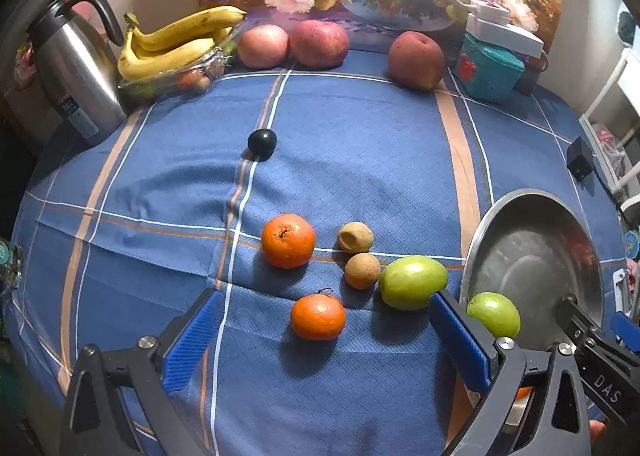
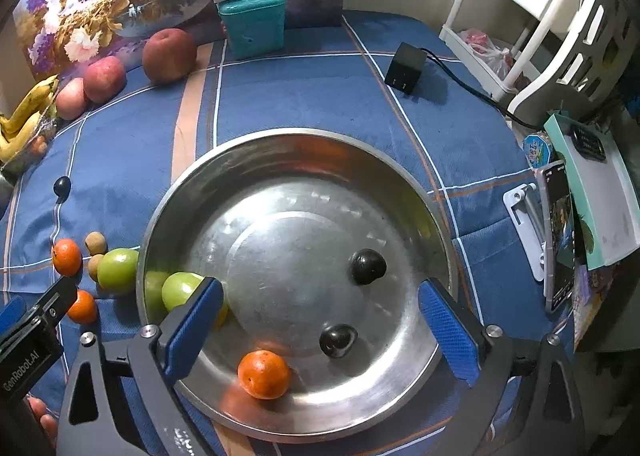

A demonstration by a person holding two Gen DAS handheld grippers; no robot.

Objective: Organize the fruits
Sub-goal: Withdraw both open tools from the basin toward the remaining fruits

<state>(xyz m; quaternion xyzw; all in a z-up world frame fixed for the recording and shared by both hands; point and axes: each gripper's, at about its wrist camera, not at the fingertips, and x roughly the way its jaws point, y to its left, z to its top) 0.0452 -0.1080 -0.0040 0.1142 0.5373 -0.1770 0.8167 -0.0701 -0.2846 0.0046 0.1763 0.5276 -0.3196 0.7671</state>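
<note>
Both grippers are hanging spread wide with nothing between the pads: the left gripper point(image 1: 326, 340) over a tangerine point(image 1: 317, 317) on the blue plaid cloth point(image 1: 360, 144), the right gripper point(image 2: 320, 330) over the steel bowl point(image 2: 224, 154). Only the right wrist view is showing inside the bowl: another tangerine point(image 2: 263, 374), two dark plums point(image 2: 368, 266) and a green fruit point(image 2: 182, 288). Only the left view is showing the kettle point(image 1: 76, 72). "DAS" and "GenRobot.AI" are showing on the gripper bodies.

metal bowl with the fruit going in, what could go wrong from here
1. The metal bowl is smooth and curved, so the orange and two dark fruits may roll when more fruit drops in.
2. The green fruit on the cloth lies against two small brown fruits; grabbing it could nudge them away.
</note>
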